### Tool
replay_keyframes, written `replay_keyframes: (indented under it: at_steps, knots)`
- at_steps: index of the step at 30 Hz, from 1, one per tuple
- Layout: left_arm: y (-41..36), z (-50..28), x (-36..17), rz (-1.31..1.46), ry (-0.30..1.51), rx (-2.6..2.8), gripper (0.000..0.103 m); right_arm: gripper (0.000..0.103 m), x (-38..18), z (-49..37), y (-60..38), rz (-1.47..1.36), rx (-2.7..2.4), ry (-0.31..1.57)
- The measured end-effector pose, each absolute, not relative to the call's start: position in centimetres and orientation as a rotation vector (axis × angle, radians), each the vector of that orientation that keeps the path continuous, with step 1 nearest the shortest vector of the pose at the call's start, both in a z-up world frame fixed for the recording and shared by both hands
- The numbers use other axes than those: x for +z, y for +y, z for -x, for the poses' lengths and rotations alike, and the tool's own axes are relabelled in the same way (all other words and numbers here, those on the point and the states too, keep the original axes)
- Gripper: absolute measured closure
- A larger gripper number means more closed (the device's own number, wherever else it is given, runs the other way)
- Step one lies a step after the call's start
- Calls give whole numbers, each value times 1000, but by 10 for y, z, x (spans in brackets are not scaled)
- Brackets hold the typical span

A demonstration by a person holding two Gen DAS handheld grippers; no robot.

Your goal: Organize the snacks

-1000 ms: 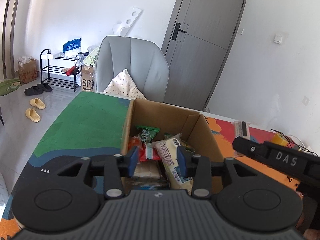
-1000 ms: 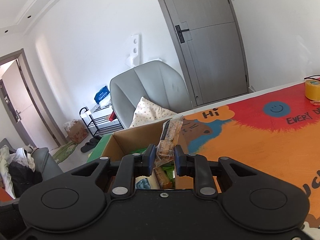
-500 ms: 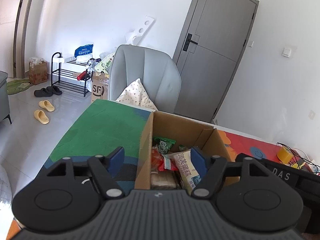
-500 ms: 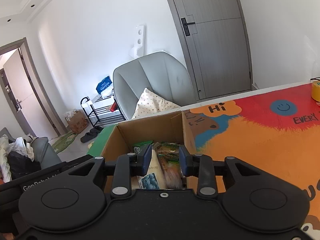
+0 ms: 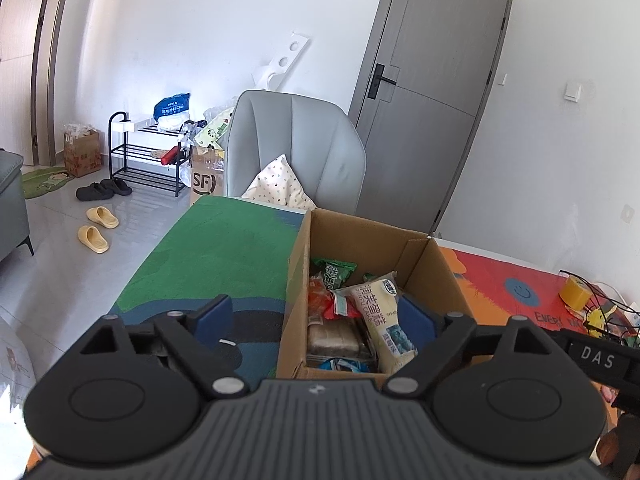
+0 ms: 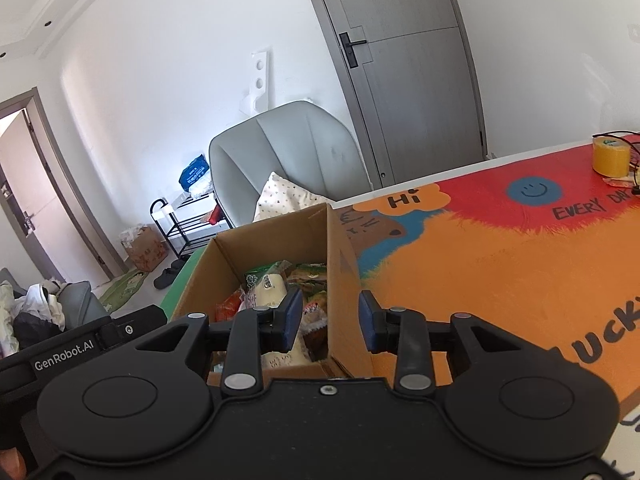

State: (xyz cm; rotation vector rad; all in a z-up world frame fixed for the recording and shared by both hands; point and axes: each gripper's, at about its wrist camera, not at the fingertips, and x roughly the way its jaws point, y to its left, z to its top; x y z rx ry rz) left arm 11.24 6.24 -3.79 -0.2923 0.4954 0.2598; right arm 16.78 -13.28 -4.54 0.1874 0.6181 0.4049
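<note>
An open cardboard box (image 5: 360,236) on the table holds several snack packs: a white cake pack (image 5: 380,312), a green packet (image 5: 332,272) and a red one (image 5: 324,304). My left gripper (image 5: 314,318) hovers at the box's near end with its jaws opening wide. They straddle the left wall and touch nothing. My right gripper (image 6: 330,320) is over the box's (image 6: 272,240) right wall, its jaws opening slightly with that wall between them, untouched. A clear pack of brown biscuits (image 6: 316,312) lies inside, just left of the wall.
The table wears a bright orange, red and green mat (image 6: 500,280). A yellow tape roll (image 6: 610,156) and cables sit at its far right. A grey chair (image 5: 296,148) with a cushion stands behind the box, and a grey door is beyond it.
The right jaws parted and let go of the biscuit pack, which now lies in the box. The left jaws spread wide away from the cake pack.
</note>
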Motion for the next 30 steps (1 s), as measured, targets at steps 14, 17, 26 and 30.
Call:
replay_keyframes:
  at_steps: [14, 17, 26, 30]
  knots:
    - [35, -94, -28, 162, 517, 214, 3, 33, -33, -133, -168, -170, 365, 575]
    - [26, -88, -25, 120, 518, 206, 3, 25, -28, -125, -178, -166, 354, 561]
    - [2, -70, -8, 15, 516, 155, 2, 2, -10, -105, -201, -146, 284, 508]
    - [-2, -62, 0, 13, 508, 134, 2, 0, 1, -92, -204, -100, 259, 485]
